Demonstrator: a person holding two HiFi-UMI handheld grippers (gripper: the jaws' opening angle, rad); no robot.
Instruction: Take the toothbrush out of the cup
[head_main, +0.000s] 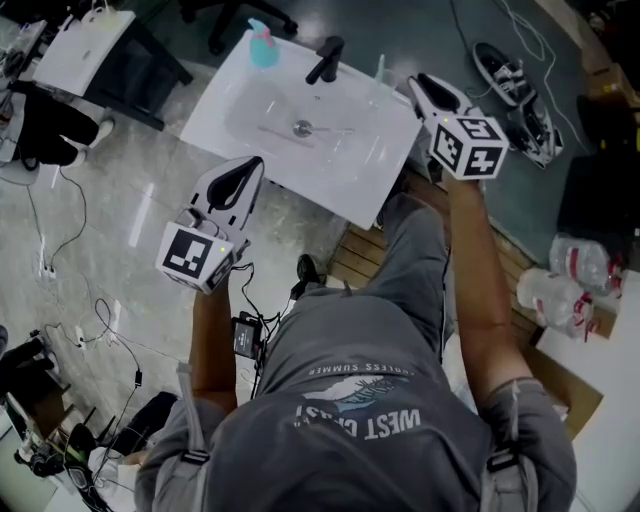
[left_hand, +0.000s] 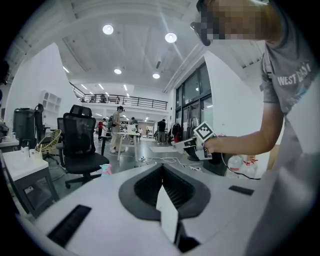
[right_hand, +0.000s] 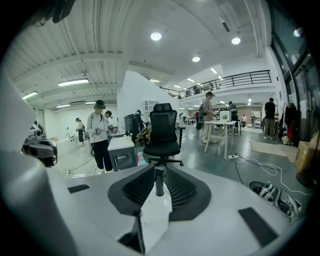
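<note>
Tools were poised over the sink (head_main: 330, 150): right tool (head_main: 420, 85) half open, empty; left tool (head_main: 250, 165) closed, empty. What looked like the toothbrush (head_main: 380, 66) stood at the sink's two o'clock rim; no cup showed, leaving progress unclear.

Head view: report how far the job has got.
Done: nothing visible; neither gripper holds a toothbrush. In hand: the right gripper hangs by the sink's right corner, jaws apart and empty; the left gripper sits at its left edge, jaws together. Left: finding the cup, which I cannot make out, and lifting the toothbrush out.
</note>
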